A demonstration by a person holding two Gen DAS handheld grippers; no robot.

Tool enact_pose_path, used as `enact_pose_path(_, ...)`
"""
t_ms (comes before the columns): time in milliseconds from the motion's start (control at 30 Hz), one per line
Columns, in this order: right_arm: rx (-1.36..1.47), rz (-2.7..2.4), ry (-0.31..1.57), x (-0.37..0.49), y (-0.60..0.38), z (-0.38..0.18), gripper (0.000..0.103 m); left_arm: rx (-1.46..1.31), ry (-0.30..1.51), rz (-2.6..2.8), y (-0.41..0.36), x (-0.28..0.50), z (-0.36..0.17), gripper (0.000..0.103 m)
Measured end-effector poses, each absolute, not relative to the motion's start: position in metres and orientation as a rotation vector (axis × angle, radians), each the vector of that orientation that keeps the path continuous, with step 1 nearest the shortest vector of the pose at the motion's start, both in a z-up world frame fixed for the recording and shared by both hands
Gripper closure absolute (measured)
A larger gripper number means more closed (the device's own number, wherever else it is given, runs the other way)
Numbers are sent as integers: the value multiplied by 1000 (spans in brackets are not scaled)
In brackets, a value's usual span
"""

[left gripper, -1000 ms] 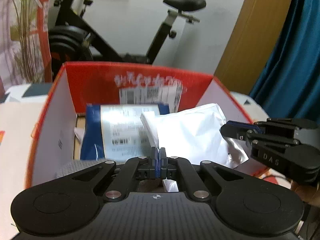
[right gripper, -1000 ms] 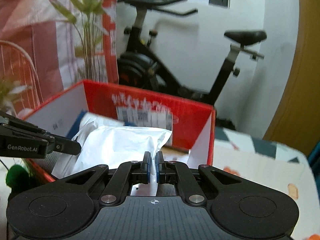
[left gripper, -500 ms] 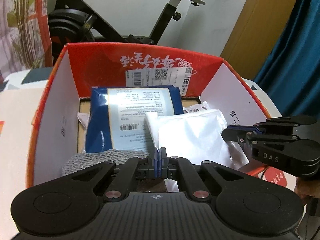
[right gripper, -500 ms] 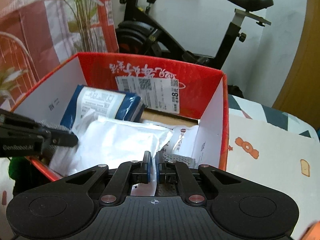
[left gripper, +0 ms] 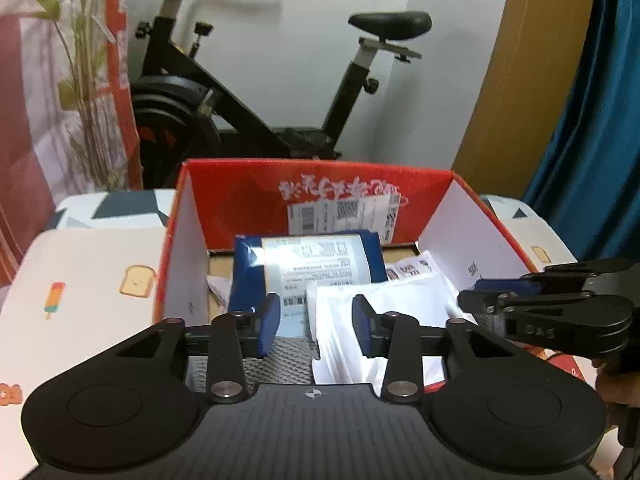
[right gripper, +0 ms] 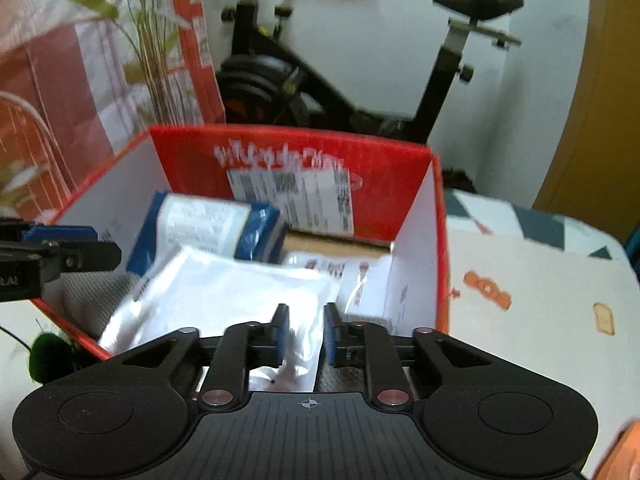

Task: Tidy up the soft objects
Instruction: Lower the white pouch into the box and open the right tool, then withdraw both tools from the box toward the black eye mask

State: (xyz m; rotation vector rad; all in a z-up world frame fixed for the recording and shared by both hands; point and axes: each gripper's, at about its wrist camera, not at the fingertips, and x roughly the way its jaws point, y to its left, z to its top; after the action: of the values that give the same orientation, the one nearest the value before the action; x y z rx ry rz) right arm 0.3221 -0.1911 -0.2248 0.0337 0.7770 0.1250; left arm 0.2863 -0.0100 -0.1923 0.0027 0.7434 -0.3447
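Observation:
A red cardboard box (left gripper: 240, 196) (right gripper: 188, 152) stands open on the table. Inside lie a blue parcel with a white label (left gripper: 316, 264) (right gripper: 208, 228), a white soft pouch (left gripper: 392, 312) (right gripper: 224, 300), a grey knitted item (left gripper: 280, 360) and small white packets (left gripper: 408, 268) (right gripper: 360, 280). My left gripper (left gripper: 315, 322) is open at the box's near edge, over the pouch and grey item. My right gripper (right gripper: 304, 332) is open, the pouch's near end lying between its fingers. Each gripper shows at the side of the other's view.
A white tablecloth with toast and popsicle prints (left gripper: 80, 272) (right gripper: 540, 300) surrounds the box. An exercise bike (left gripper: 248, 112) stands behind it, a plant (right gripper: 156, 40) at the back left and a blue curtain (left gripper: 592, 120) on the right. A dark green fuzzy thing (right gripper: 48, 356) lies left of the box.
Both grippers were shut on the white pouch and have opened, letting it go inside the box. Both have drawn back and tilted up a little.

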Motion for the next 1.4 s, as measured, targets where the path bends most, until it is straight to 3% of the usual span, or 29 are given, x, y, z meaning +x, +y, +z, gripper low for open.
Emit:
enact_pose_path(67, 29, 117, 748, 317, -191, -217, 77, 5, 725, -331, -8, 283, -188, 49)
enact_pose_path(167, 43, 101, 705, 307, -192, -206, 51, 27, 700, -313, -9, 274, -183, 28)
enact_pose_path(233, 58, 95, 676, 299, -194, -200, 35, 38, 682, -306, -8, 269, -180, 9)
enact_pose_path(300, 66, 90, 665, 293, -194, -196, 28, 35, 664, -300, -7, 263, -177, 4)
enact_pose_path(400, 91, 77, 635, 283, -197, -192, 0, 29, 650, -276, -3, 256, -175, 1)
enact_pose_path(1400, 175, 61, 536, 189, -184, -232, 0, 89, 631, -190, 22, 181, -206, 0)
